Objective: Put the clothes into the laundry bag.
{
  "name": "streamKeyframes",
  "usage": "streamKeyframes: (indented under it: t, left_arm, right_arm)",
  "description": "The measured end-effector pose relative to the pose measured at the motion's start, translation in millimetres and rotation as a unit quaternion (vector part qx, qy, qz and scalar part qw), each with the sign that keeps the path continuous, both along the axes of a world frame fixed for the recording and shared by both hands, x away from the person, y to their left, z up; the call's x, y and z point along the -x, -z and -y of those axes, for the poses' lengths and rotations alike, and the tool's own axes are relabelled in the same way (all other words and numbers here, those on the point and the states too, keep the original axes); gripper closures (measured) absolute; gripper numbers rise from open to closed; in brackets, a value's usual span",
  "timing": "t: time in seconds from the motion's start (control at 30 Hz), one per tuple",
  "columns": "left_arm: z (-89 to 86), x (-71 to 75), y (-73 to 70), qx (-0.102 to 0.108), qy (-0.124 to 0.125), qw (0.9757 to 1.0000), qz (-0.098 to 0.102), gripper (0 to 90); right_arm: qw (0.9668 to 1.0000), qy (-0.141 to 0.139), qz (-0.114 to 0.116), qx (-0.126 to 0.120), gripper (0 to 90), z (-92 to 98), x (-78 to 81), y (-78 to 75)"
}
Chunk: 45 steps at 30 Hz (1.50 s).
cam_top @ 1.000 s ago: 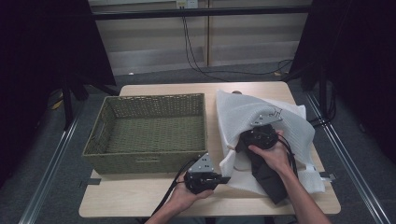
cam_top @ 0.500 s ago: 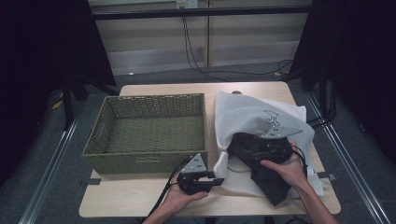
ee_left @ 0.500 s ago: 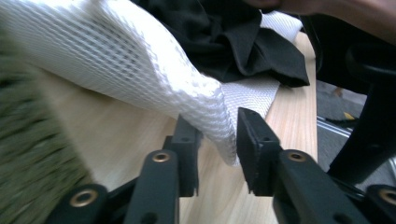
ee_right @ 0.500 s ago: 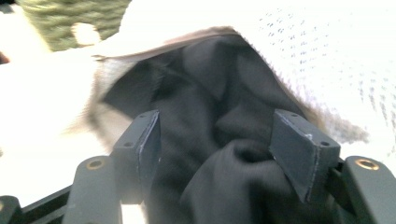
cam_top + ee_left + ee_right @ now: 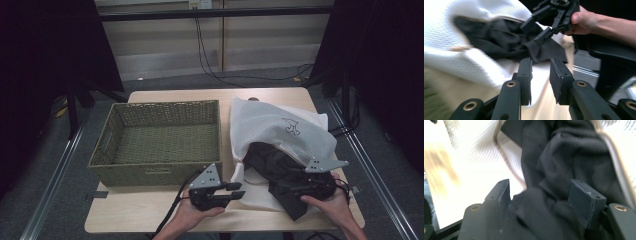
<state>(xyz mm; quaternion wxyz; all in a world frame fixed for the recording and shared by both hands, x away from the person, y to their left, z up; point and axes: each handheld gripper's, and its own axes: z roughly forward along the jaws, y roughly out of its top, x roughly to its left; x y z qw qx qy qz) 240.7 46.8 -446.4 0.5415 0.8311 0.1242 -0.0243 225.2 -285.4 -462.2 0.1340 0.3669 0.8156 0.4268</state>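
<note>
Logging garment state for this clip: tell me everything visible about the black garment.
The black garment is dark, matte woven cloth, crumpled in soft folds. It lies on the right side of the table, partly pulled out of the white mesh bag, whose opening drapes over its far part; its near end rests on the bag's lower layer by the table's front edge. The right gripper stands over it, fingers wide apart with cloth bunched between them, not visibly pinched.
</note>
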Motion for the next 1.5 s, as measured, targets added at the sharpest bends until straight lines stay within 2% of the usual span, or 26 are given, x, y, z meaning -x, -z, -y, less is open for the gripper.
streamKeyframes:
  t: [0.07,0.1,0.17,0.3,0.37,0.4,0.47,0.57,0.63,0.67,0.7,0.83,0.87,0.97,1.03,1.1,1.13,1.2,1.23,1.27,1.3,1.33,1.4,1.43,1.47,1.5]
  left_arm:
    - [14.5,0.3,8.7,-0.018,0.012,0.9997,-0.007,68.1]
    - [21.0,0.8,13.1,-0.02,0.019,0.9996,-0.006,66.8]
    - [33.0,2.9,20.6,-0.025,0.017,0.9995,-0.005,63.7]
    - [53.4,3.8,33.8,-0.038,0.04,0.9983,-0.019,59.3]
    - [59.8,4.5,38.5,-0.061,0.048,0.9969,-0.006,58.8]
    - [62.5,4.7,41.6,-0.065,0.053,0.9964,-0.011,57.3]
    - [65.7,3.7,45.5,-0.082,0.055,0.9951,-0.001,56.7]
    - [70.1,4.4,47.5,-0.077,0.056,0.9954,-0.004,56.7]
    - [72.1,7.8,44.8,-0.072,0.064,0.9953,0.004,56.9]
    - [72.8,8.6,44.1,-0.07,0.07,0.995,0.01,56.8]
    - [74.2,8.6,45.2,-0.066,0.067,0.9955,0.005,57.2]
    - [78.3,1.1,54.5,-0.093,0.062,0.9937,0.004,56.8]
    - [79.2,0.1,55.3,-0.105,0.06,0.9926,0.008,55.5]
    - [84.0,-1.0,58.5,-0.118,0.067,0.9907,0.006,50.0]
    - [85.2,-2.2,58.5,-0.122,0.073,0.9898,0.014,47.2]
    - [87.7,-2.6,58.6,-0.128,0.082,0.9884,0.013,42.9]
    - [89.2,-2.2,59.2,-0.131,0.077,0.9882,0.019,43.2]
    - [90.8,-3.1,59.0,-0.135,0.079,0.9874,0.022,42.0]
    - [91.5,-2.5,58.4,-0.141,0.073,0.9868,0.03,43.3]
    - [92.8,-1.4,58.7,-0.14,0.065,0.9873,0.037,47.7]
    - [93.2,-1.9,58.0,-0.144,0.061,0.9868,0.041,51.5]
    - [94.2,-1.7,56.7,-0.156,0.051,0.9847,0.058,56.4]
    - [96.5,-4.1,56.3,-0.157,0.037,0.9851,0.06,61.5]
    - [97.1,-5.4,55.4,-0.164,0.03,0.9838,0.066,65.6]
    - [97.7,-6.9,55.7,-0.161,0.027,0.9849,0.057,69.5]
    - [97.4,-9.0,55.5,-0.162,0.027,0.9847,0.06,74.5]
  right_arm:
    - [0.9999,-0.001,-0.009,0.006,31.5,1.4,3.0,4.3]
    - [0.9999,-0.001,-0.01,0.009,30.0,2.2,4.3,6.3]
    - [0.9998,0.003,-0.016,0.012,27.6,4.5,5.9,9.2]
    - [0.9997,0.0,-0.023,0.012,25.5,7.2,8.4,14.4]
    - [0.9992,-0.007,-0.031,0.024,24.1,5.5,8.1,20.7]
    - [0.9988,-0.011,-0.037,0.03,23.8,4.0,7.7,24.1]
    - [0.9982,-0.016,-0.043,0.039,23.3,1.4,6.6,29.0]
    - [0.9973,-0.017,-0.049,0.052,21.8,-3.4,3.9,35.3]
    - [0.9974,-0.016,-0.041,0.057,22.5,-6.4,2.8,37.1]
    - [0.9974,-0.012,-0.038,0.06,24.2,-7.7,2.4,37.9]
    - [0.9971,-0.007,-0.036,0.067,25.3,-8.7,1.7,38.5]
    - [0.9975,0.003,-0.03,0.064,36.3,-9.1,-3.8,39.9]
    - [0.9973,0.005,-0.029,0.068,40.6,-9.9,-4.0,39.3]
    - [0.9971,0.008,-0.028,0.07,52.3,-11.1,-5.0,38.1]
    - [0.9972,0.012,-0.027,0.069,62.6,-10.0,-6.1,37.1]
    - [0.9974,0.019,-0.031,0.062,69.8,-8.1,-7.5,36.6]
    - [0.9976,0.019,-0.033,0.058,74.2,-7.0,-8.5,36.1]
    - [0.9979,0.025,-0.041,0.044,76.8,-4.0,-10.0,35.2]
    - [0.9978,0.028,-0.043,0.041,77.1,-3.1,-9.9,34.9]
    - [0.9979,0.03,-0.041,0.039,78.2,-2.0,-9.7,33.8]
    - [0.9982,0.032,-0.036,0.036,79.0,-0.8,-9.3,32.6]
    - [0.9982,0.036,-0.038,0.028,79.2,0.6,-8.9,31.2]
    - [0.9984,0.039,-0.036,0.021,79.6,2.9,-9.4,29.1]
    - [0.9984,0.04,-0.032,0.023,79.6,2.5,-9.9,27.9]
    - [0.9985,0.039,-0.029,0.023,79.6,2.0,-10.7,26.4]
    - [0.9987,0.039,-0.028,0.019,79.6,1.7,-11.6,24.6]
